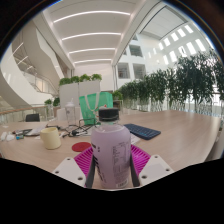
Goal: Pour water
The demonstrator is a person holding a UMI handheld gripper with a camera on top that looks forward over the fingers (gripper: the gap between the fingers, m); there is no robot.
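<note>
The hand-held gripper [112,165] grips a clear water bottle [110,147] with a black cap, both pink pads [85,158] pressing its sides. The bottle stands upright over a pale wooden surface [180,125]. Beyond the bottle to its left sits a cream cup [51,138]; a dark flat tablet [141,130] lies beyond to its right.

We're in a big open office or campus atrium, by the looks. Overhead we see a high white ceiling [95,35] w/ long curved light strips, plus upper-floor balconies [30,65] at one side and tall windows [180,45] at the other. Rows of potted plants [165,90] on white planters [70,98] divide the floor. We're at a wide light wooden table [185,130] w/ a cup [52,138] and a dark tablet-like slab [141,131].
</note>
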